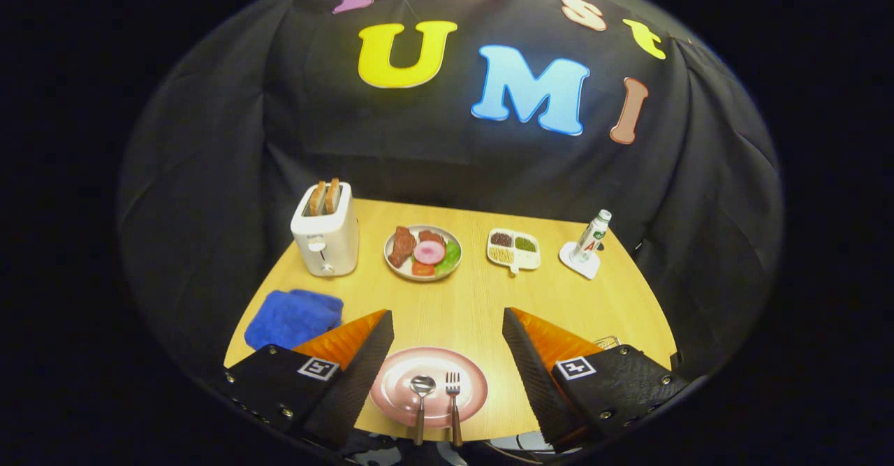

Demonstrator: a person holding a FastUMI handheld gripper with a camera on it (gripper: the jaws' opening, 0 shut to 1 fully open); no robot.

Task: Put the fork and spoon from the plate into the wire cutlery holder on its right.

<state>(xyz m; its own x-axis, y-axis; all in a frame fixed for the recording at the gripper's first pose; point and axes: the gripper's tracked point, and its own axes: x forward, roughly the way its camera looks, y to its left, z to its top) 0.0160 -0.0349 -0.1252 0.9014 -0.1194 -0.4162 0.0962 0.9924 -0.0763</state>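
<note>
We saw the gripper (447, 344) spread wide, holding nothing; between its fingers lay the round pink plate (394, 392) bearing a metal spoon (421, 396) and fork (454, 396), with a white toaster (327, 239) far left.

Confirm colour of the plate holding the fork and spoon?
Pink plate, seen in the gripper view, between the open gripper fingers.

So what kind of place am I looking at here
Probably a mock breakfast table in a cloth-walled recording booth: a toaster with bread, a plate of food, and a pink plate holding the spoon and fork. The claw hangs open above it.
</note>
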